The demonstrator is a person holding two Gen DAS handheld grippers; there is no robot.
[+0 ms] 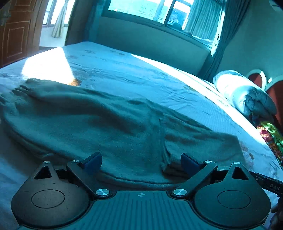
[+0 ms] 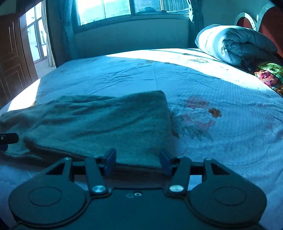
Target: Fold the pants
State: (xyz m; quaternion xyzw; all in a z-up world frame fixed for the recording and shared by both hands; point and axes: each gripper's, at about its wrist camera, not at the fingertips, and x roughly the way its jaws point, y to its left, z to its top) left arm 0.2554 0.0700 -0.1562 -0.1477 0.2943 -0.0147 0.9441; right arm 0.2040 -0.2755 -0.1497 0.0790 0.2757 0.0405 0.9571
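Just ahead of left gripper (image 1: 141,161), spread wide and empty: grey pants (image 1: 106,120) flat across floral bedsheet (image 2: 221,99). Right gripper (image 2: 138,163) part-open over their near edge. Beyond: window (image 2: 109,8), rolled quilt (image 2: 235,44) far right.

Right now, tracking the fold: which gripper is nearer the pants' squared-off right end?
Right. The right gripper sits at that end of the pants; the left gripper is further along, mid-garment.
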